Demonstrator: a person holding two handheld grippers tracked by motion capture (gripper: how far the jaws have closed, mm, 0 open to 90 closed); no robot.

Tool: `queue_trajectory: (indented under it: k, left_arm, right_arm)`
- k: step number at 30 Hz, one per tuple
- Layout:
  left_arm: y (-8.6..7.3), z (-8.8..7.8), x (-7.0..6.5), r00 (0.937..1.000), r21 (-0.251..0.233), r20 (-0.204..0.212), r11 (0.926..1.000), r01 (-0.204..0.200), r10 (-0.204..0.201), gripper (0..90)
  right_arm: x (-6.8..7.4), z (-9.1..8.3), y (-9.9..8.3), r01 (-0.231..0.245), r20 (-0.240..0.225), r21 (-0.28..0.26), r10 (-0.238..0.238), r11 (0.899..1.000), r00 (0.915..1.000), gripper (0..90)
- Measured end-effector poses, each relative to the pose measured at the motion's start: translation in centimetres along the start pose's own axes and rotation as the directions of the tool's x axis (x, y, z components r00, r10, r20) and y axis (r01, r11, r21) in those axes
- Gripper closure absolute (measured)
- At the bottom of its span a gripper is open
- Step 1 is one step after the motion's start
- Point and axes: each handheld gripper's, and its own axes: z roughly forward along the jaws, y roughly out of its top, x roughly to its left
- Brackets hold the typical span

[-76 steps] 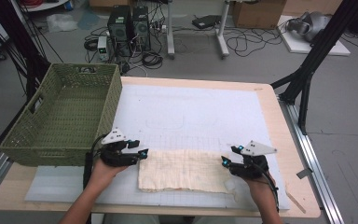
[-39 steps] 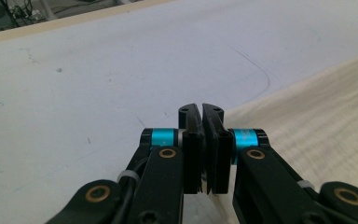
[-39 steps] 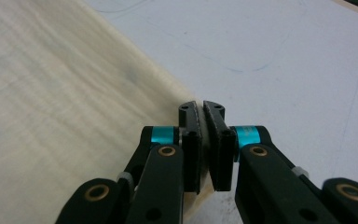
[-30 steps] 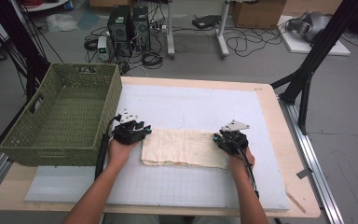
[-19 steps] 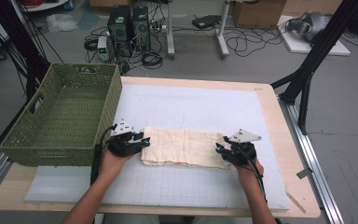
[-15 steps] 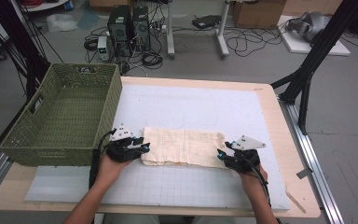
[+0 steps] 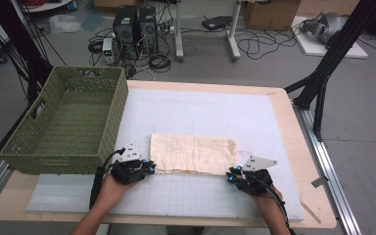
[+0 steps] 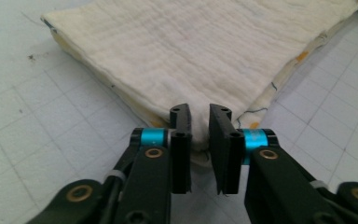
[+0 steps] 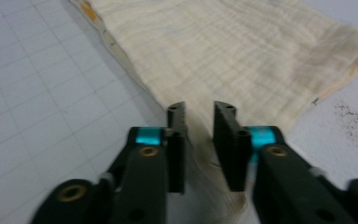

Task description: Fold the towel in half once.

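My left gripper (image 7: 149, 170) pinches the near left corner of the folded cream cloth (image 7: 193, 153); its jaws have just been closing, and in the left gripper view the corner sits bunched between the pads (image 8: 180, 135). My right gripper (image 7: 230, 177) is the same on the near right corner: jaws just closed in, cloth squeezed between them in the right gripper view. Both hands low at the near edge of the white grid mat (image 7: 196, 107). Cloth lies flat mid-mat, long side across, just beyond the grippers. Green woven basket (image 7: 63, 125) further left, standing on the mat's left part, apart from the cloth. Wooden table (image 7: 293, 147) rim around the mat.
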Motion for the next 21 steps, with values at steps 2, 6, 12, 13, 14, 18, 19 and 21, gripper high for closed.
queue_trajectory:
  k: [2, 6, 12, 13, 14, 18, 19, 21]
  left_arm:
    - [0.0, -0.1, 0.0, 1.0, -0.009, 0.01, 1.0, -0.001, 0.001, 85.1]
    - [0.3, -1.0, 0.2, 0.9988, -0.071, 0.04, 0.997, 0.03, -0.027, 85.2]
    - [0.6, -2.2, 0.0, 0.9973, -0.125, 0.066, 0.9913, 0.04, -0.032, 84.9]
    - [0.5, -2.2, 0.0, 0.9971, -0.125, 0.069, 0.9914, 0.04, -0.031, 84.7]
    - [0.4, -2.2, 0.0, 0.9969, -0.115, 0.071, 0.9925, 0.042, -0.034, 84.6]
    - [-0.2, -2.1, -0.3, 0.995, -0.079, 0.093, 0.9958, 0.045, -0.037, 84.8]
    - [-0.3, -2.0, -0.5, 0.995, -0.071, 0.094, 0.9966, 0.042, -0.035, 84.8]
    - [-0.4, -1.9, -0.6, 0.9949, -0.051, 0.095, 0.998, 0.038, -0.033, 84.8]
  right_arm:
    - [0.0, -0.2, 0.0, 0.004, 0.006, -0.005, -0.004, 1.0, 1.0, 85.5]
    - [-0.1, -0.5, 0.1, -0.001, 0.015, -0.022, 0.002, 1.0, 0.9999, 86.4]
    - [-0.2, -1.4, 0.3, 0.009, 0.021, -0.058, -0.008, 0.998, 0.9997, 86.8]
    - [-0.2, -1.5, 0.3, 0.011, 0.021, -0.061, -0.01, 0.998, 0.9997, 87.3]
    - [-0.2, -1.5, 0.3, 0.011, 0.019, -0.062, -0.01, 0.998, 0.9998, 87.5]
    - [-0.1, -1.4, 0.1, 0.04, 0.029, -0.014, -0.04, 0.999, 0.9988, 88.0]
    - [-0.2, -1.4, 0.1, 0.038, 0.028, -0.008, -0.037, 0.999, 0.9989, 88.0]
    - [-0.3, -1.5, -0.1, 0.034, 0.029, -0.002, -0.034, 0.999, 0.999, 87.9]
